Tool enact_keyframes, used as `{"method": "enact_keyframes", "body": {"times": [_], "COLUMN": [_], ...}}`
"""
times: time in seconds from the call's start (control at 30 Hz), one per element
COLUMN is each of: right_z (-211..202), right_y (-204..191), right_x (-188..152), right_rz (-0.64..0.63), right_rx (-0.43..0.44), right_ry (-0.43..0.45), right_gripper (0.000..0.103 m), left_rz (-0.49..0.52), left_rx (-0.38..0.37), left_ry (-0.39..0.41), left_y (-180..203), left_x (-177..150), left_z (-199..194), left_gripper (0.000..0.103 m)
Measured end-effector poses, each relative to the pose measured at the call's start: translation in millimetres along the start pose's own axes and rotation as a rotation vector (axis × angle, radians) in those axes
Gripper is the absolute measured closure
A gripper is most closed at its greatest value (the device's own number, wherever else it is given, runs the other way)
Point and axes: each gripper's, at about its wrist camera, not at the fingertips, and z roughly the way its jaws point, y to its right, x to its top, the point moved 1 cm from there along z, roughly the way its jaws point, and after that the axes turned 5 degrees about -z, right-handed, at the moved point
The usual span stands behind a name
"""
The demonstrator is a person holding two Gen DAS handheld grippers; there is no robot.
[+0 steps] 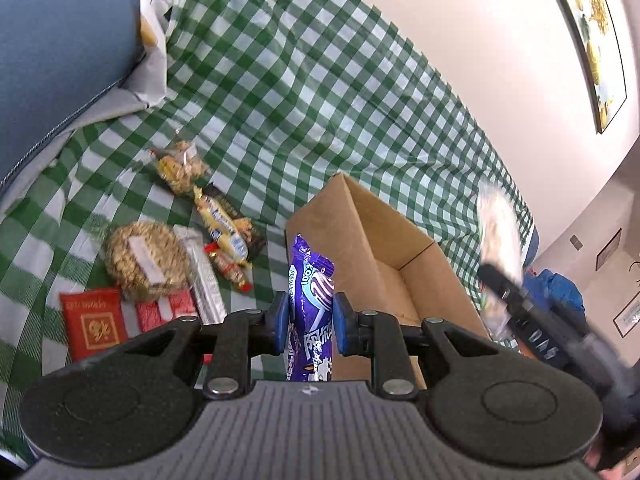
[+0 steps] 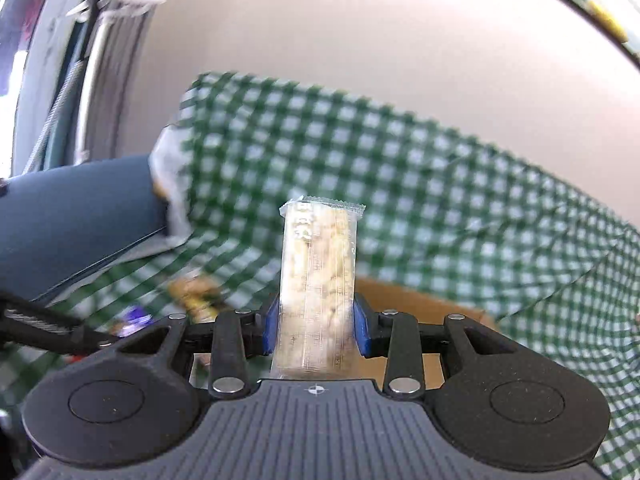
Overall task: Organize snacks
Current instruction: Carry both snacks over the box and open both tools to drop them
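My left gripper (image 1: 310, 322) is shut on a purple snack packet (image 1: 310, 280), which stands upright between the blue pads, just in front of an open cardboard box (image 1: 384, 248). In the right wrist view my right gripper (image 2: 316, 330) is shut on a clear packet of pale puffed-grain bars (image 2: 320, 264), held upright above the box (image 2: 416, 300). That gripper and its blurred packet (image 1: 500, 224) also show at the right of the left wrist view. More snacks lie left of the box: a round grain cake (image 1: 146, 254), candy bars (image 1: 222, 220), a nut bag (image 1: 182, 166) and red packets (image 1: 94, 322).
A green-and-white checked cloth (image 1: 320, 100) covers the surface. A blue cushion (image 1: 60, 60) and a white bag (image 1: 154, 60) lie at the far left. A white wall with a framed picture (image 1: 592, 32) stands behind. Blue items (image 1: 556, 284) sit at the right.
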Motion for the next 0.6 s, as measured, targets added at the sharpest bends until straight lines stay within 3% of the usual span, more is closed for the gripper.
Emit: {"method": "enact_keyframes", "body": {"times": [0.13, 0.2, 0.37, 0.6], "right_z": [10, 7, 10, 4], "right_y": [20, 22, 28, 54], "right_x": [-22, -25, -34, -46], "right_rz": [0.081, 0.078, 0.052, 0.076], "right_rx": [-0.084, -0.111, -0.135, -0.188], "right_ry": [-0.050, -0.026, -0.025, -0.021], "right_gripper": [0.065, 0.065, 0.065, 0.065], "left_rz": [0.010, 0.037, 0.133, 0.244], "left_rx": [-0.003, -0.002, 0.012, -0.024], "left_ry": [-0.003, -0.007, 0.013, 0.048], "left_y": [5, 13, 35, 69], "left_x": [1, 1, -3, -8], "left_z": [1, 5, 10, 21], "left_gripper": [0.078, 0.078, 0.078, 0.078]}}
